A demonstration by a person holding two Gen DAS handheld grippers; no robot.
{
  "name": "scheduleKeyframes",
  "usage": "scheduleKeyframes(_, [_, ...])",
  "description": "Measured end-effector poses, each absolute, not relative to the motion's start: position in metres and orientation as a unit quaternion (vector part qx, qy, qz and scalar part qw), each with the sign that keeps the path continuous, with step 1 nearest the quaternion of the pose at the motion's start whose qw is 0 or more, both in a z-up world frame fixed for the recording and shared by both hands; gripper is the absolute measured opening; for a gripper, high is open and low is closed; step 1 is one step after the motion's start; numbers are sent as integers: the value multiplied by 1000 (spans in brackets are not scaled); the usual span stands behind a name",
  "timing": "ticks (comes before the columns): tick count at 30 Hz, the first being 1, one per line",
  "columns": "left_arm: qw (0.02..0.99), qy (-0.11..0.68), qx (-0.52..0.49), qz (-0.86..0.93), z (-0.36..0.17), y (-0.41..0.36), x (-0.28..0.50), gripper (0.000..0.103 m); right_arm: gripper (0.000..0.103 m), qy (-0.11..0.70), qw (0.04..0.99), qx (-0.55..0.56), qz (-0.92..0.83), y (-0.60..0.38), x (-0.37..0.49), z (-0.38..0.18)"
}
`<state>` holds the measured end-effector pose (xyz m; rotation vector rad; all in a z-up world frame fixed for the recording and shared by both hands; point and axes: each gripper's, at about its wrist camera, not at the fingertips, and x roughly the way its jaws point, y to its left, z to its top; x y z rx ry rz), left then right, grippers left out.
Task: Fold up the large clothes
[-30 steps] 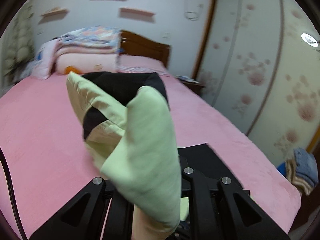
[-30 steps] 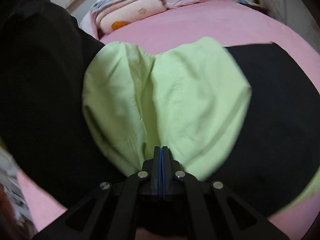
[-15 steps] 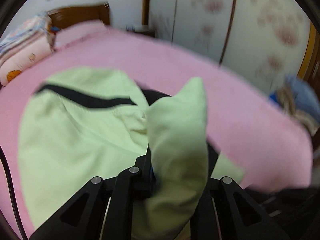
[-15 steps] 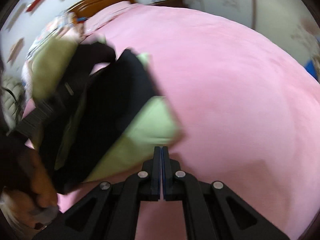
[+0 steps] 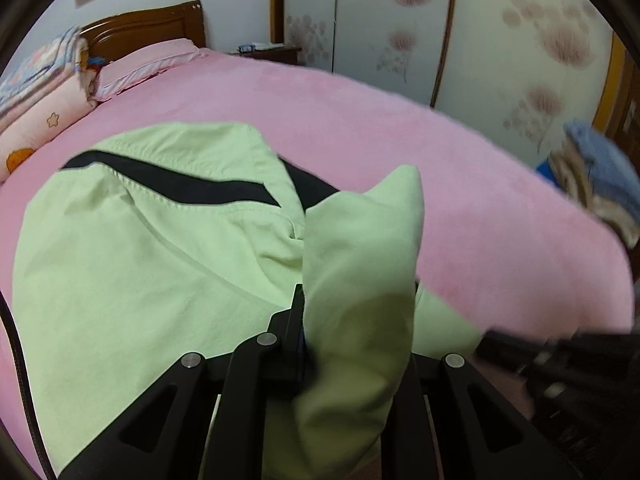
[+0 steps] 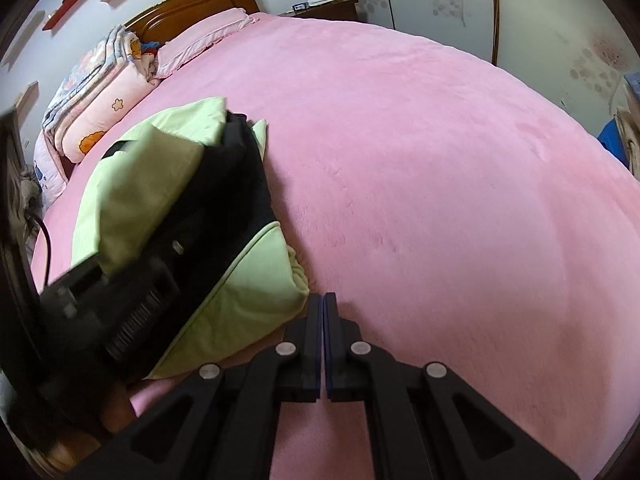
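- Left wrist view: the left gripper (image 5: pixel 302 312) has its jaws closed on a flap of the garment (image 5: pixel 132 264) — a pale green piece with a black band. The pinched flap stands up over the right-hand finger and hides the tip, so how deep the bite goes cannot be told. The rest of the garment lies spread on the bed (image 5: pixel 360 120), toward the near left part of the pink cover.
- Judgement for this hand: the fold looks partly made, and the held flap wants carrying across and laying flat on the body of the cloth. Keep the grip firm until the flap rests on the layer beneath, then let go low, so the edge does not spring back or bunch.
- Right wrist view: the right gripper (image 6: pixel 322 308) has its jaws pressed together with nothing between them, just beside the garment's near green corner (image 6: pixel 256 292) and over bare cover. The left tool shows blurred at the left, over the heap.
- Judgement for this hand: it is free to help — either press down the lower layer while the left lays its flap, or open and take the near corner to square the edge. Aim for the seam, not the loose middle, since thin cloth slips.
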<state>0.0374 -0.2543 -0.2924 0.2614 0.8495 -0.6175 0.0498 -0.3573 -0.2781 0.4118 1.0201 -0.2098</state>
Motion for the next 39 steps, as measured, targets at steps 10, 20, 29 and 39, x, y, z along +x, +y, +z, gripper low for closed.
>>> scheduleKeyframes(10, [847, 418, 82, -317, -242, -233, 37, 76, 2, 480, 857, 165, -90, -364, 63, -235])
scheduleKeyframes(20, [887, 417, -4, -196, -170, -127, 39, 88, 65, 457, 879, 134, -19, -343, 104, -176])
scheduleKeyframes(29, [823, 547, -141, -62, -260, -35, 69, 88, 62, 567, 821, 61, 15, -310, 148, -248])
scheduleKeyframes(39, [806, 561, -149, -114, -283, -59, 53, 73, 8, 537, 841, 49, 27, -322, 121, -246])
